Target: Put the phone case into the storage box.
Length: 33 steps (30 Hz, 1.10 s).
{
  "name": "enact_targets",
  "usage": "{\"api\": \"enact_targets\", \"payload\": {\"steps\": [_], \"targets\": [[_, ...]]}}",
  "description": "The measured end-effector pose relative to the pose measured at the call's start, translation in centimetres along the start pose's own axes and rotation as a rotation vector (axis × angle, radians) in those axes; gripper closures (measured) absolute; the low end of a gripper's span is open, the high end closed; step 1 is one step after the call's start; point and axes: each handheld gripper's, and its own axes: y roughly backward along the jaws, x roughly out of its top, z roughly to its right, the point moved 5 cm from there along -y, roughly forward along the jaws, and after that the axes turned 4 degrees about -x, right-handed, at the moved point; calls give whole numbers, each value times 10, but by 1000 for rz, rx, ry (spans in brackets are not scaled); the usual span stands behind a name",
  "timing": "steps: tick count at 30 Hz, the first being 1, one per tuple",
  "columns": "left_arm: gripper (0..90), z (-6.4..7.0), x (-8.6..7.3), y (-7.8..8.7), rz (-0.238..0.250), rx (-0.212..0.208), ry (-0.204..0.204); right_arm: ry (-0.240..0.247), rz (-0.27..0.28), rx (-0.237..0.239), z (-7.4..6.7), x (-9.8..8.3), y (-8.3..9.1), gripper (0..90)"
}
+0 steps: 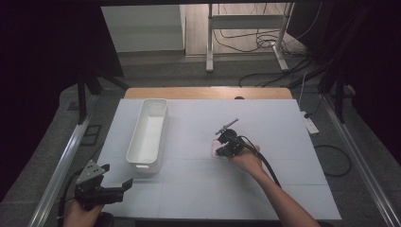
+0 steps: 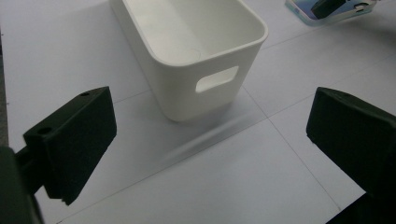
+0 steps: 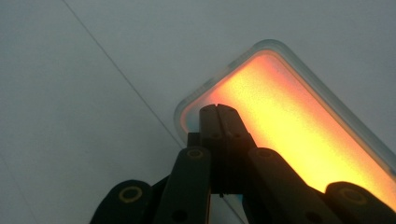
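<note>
Closed black right tool (image 3: pixel 218 108) presses jaws-together on a flat, rounded-corner, clear-rimmed orange slab (image 3: pixel 299 130), seemingly stiff, slippery; grip its rim at 12 o'clock.

My right gripper (image 3: pixel 218 111) is showing matt black plastic jaws over a phone (image 3: pixel 299 126) glowing orange inside a clear glossy case. The white bin (image 2: pixel 196 60) on the left is looking like smooth plastic; the table (image 1: pixel 283 189) is looking matt.
</note>
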Motion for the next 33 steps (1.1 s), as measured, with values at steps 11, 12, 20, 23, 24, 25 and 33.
{"api": "enact_targets", "payload": {"steps": [11,12,20,23,24,25,33], "targets": [[27,0,0,0,-1,2,0,26,-47,23,-12,-19,12,896],[27,0,0,0,0,2,0,28,-47,24,-12,-21,13,896],[27,0,0,0,-2,3,0,11,-63,24,-9,-39,24,896],[27,1,0,-1,-3,3,-2,4,-64,18,-5,-45,28,896],[27,1,0,-1,-3,4,-1,0,-65,18,-4,-47,30,896],[27,1,0,-1,-3,4,-1,-8,-66,16,-2,-49,31,896],[27,1,0,-1,-4,5,-1,-33,-70,-8,11,-61,39,896]]}}
